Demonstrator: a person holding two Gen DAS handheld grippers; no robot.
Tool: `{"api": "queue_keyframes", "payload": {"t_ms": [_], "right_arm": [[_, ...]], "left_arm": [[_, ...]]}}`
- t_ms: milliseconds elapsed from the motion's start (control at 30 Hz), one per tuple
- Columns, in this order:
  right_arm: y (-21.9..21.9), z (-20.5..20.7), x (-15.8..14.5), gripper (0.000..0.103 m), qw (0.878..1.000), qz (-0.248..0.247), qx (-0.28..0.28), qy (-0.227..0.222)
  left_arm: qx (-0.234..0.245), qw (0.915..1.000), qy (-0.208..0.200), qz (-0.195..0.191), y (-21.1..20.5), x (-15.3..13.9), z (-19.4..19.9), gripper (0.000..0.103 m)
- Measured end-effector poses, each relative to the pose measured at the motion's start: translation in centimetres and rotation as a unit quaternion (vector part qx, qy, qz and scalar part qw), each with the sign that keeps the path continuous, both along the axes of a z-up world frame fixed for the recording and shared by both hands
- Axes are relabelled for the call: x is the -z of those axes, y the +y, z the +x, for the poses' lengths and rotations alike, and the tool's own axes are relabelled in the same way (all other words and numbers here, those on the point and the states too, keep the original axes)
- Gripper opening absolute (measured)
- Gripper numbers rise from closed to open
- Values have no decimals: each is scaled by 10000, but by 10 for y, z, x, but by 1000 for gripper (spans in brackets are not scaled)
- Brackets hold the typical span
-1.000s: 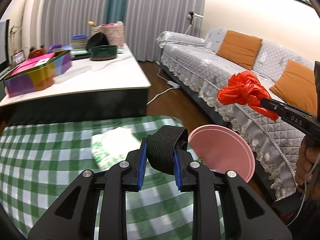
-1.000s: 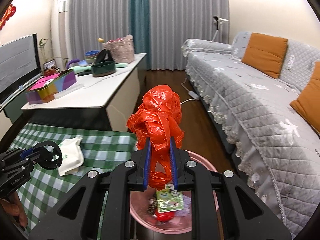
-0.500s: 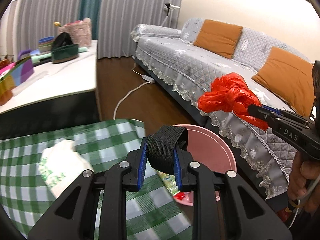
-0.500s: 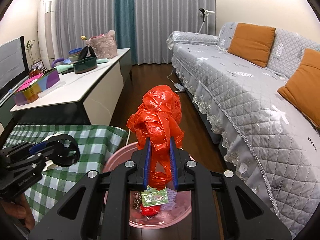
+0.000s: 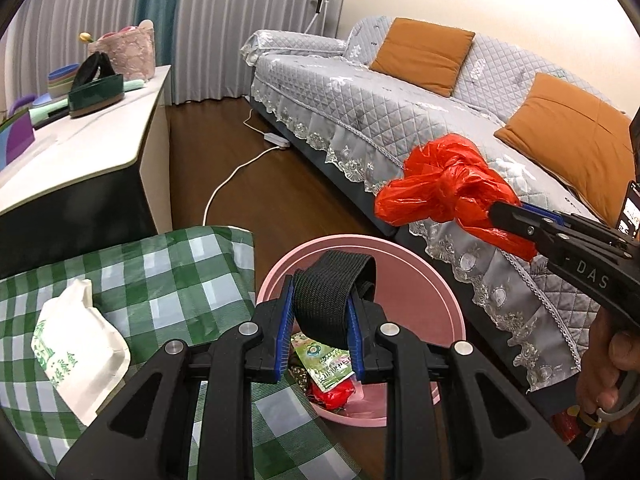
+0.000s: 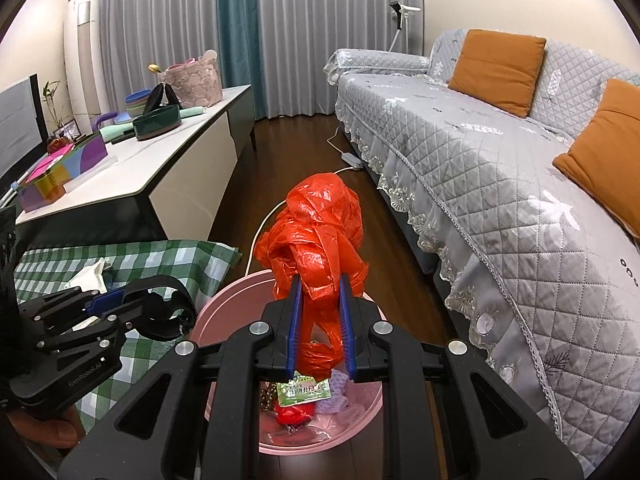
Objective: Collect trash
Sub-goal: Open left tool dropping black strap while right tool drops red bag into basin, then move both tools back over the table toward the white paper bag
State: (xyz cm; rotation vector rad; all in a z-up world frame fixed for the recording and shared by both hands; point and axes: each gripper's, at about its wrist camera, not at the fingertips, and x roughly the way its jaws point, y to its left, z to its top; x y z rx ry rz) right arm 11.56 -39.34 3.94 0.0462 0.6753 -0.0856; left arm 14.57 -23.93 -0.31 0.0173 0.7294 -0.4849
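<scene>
Trash: one red bag [image 6: 316,240], one black strap [image 5: 332,300], one pink bin [image 5: 412,276].

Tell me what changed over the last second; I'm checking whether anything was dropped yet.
Both grippers swung over toward the pink bin, which now sits under them. Nothing was released: the left gripper still clamps the black strap, the right gripper still the red bag. The tissue pack stayed on the checked cloth.

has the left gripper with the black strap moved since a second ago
Yes. In its own view the left gripper, shut on the black webbing strap, was over the green checked cloth; now it hangs over the pink plastic bin.
</scene>
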Motion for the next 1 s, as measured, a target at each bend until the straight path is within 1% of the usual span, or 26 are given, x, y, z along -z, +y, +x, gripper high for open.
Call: {"api": "queue_keyframes", "payload": {"t_ms": [100, 133, 167, 200, 233, 267, 333, 533, 700, 767, 800, 1000], "right_arm": [[0, 1, 0, 22, 10000, 3, 11, -2], [0, 1, 0, 22, 10000, -2, 44, 1], [-1, 2, 1, 29, 10000, 7, 58, 18], [-2, 2, 1, 33, 10000, 25, 88, 19], [-3, 3, 1, 40, 9999, 36, 115, 12], [-4, 2, 0, 42, 9999, 48, 137, 7], [-4, 2, 0, 42, 9999, 76, 155, -4], [5, 0, -7, 42, 9997, 182, 87, -125], [24, -2, -16, 42, 9992, 243, -111, -295], [34, -4, -21, 42, 9987, 241, -210, -393], [38, -5, -23, 42, 9985, 240, -249, -432], [62, -3, -29, 42, 9968, 365, -455, -545]], "left_arm": [[91, 9999, 58, -32, -3, 2, 1, 24], [159, 9998, 107, -38, -6, 3, 2, 27], [253, 9995, 185, -28, -9, 6, 3, 40], [302, 9993, 236, 12, -12, 8, 4, 45], [290, 9993, 220, 68, -13, 9, 3, 46], [278, 9993, 224, 74, -12, 9, 2, 46], [270, 9993, 266, 21, -7, 9, 0, 46], [190, 9997, 174, 49, 15, 2, -15, 46], [-29, 10000, 66, 51, 50, -8, -30, 45], [-157, 9999, 19, 65, 71, -12, -37, 41], [-211, 9998, 9, 60, 78, -13, -40, 40], [-771, 9970, -59, -15, 144, -21, -50, 36]]}}
